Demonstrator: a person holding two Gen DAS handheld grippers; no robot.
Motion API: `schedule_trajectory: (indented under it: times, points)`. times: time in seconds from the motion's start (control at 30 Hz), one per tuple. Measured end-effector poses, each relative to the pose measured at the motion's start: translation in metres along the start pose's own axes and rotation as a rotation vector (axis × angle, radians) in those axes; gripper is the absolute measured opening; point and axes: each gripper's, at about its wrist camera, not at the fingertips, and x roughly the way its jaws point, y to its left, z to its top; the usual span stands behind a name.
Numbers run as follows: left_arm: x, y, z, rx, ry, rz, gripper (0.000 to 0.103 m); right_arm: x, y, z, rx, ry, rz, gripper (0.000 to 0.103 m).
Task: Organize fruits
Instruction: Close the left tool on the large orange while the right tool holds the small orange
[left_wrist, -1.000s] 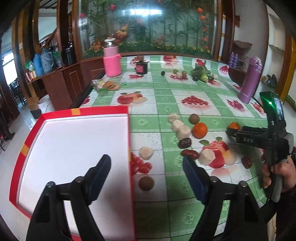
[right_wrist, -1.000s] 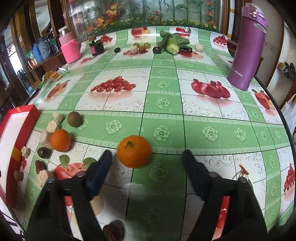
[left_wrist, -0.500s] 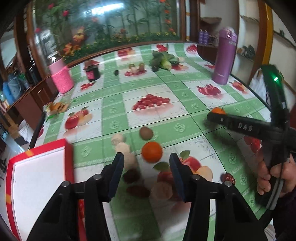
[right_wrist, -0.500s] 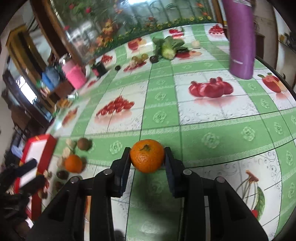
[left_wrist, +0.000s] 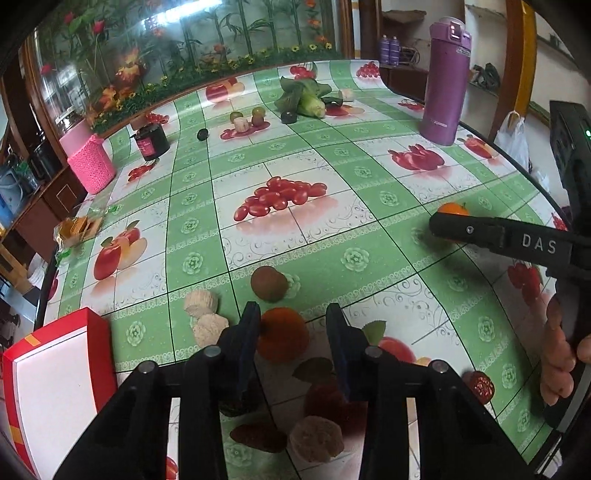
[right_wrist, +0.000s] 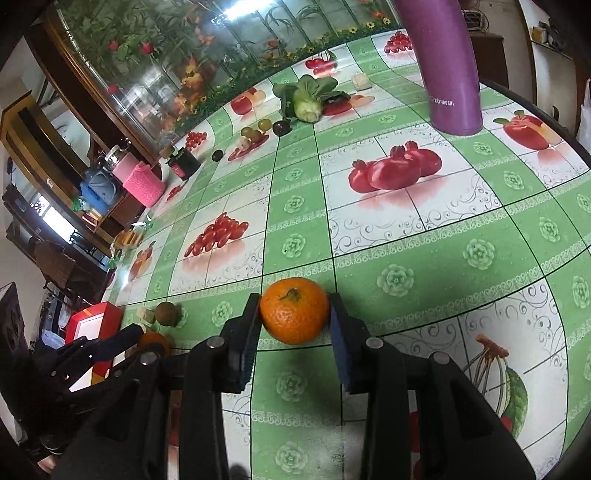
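- While the right claw (right_wrist: 294, 325) a second ago stood wide with the tangerine (right_wrist: 294, 310) loose ahead of it, both pads now press the fruit's sides at mid-frame of the right wrist view: it is gripped and, I judge, ready to lift.
- Half a second back the left claw (left_wrist: 291, 339) was only swinging toward the fruit pile; it now straddles a second orange fruit (left_wrist: 283, 334) low in the centre of the left wrist view. One finger touches the fruit, the other stands off with a gap, so this claw is open and not yet gripping.
- That leaves one fruit secured and one about to be, with the red box (left_wrist: 55, 373) at the lower left as the likely place for them.
- Edges: the box's near wall rises just left of the pile, so a carried fruit must clear it from above. The worktop (left_wrist: 354, 258) rim curves down the right side, close behind the right claw.
- Crowding: a brown round fruit (left_wrist: 269, 283) sits just beyond the left claw, pale lumps (left_wrist: 207, 317) beside its left finger, and dark dates (left_wrist: 258, 437) beneath it; closing could nudge these.
- Open room: the middle of the worktop, up toward the purple flask (left_wrist: 445, 83), is free for swinging across.
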Motion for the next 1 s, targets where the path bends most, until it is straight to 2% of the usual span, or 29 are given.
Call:
schedule_trajectory:
  times: [0.23, 0.4, 0.47, 0.63, 0.8, 1.0]
  points:
    - [0.004, 0.013, -0.006, -0.029, 0.025, 0.012, 0.036, -0.001, 0.001, 0.000, -0.004, -0.006, -0.010, 0.038]
    - [0.011, 0.006, -0.005, -0.025, 0.049, 0.007, 0.036, 0.000, 0.002, 0.001, -0.004, -0.002, -0.010, 0.038]
    - [0.017, 0.003, -0.004, -0.032, 0.063, 0.010, 0.032, 0.001, 0.001, 0.001, -0.005, -0.001, -0.009, 0.038]
    - [0.015, -0.002, -0.003, -0.049, 0.039, 0.008, 0.031, 0.003, 0.001, 0.000, -0.006, 0.012, -0.008, 0.038]
    - [-0.018, -0.008, 0.002, -0.064, -0.065, 0.030, 0.031, 0.003, 0.002, 0.001, -0.017, 0.006, -0.015, 0.038]
    - [-0.096, 0.007, -0.017, -0.131, -0.242, 0.054, 0.031, 0.000, 0.007, 0.000, -0.048, -0.029, -0.037, 0.038]
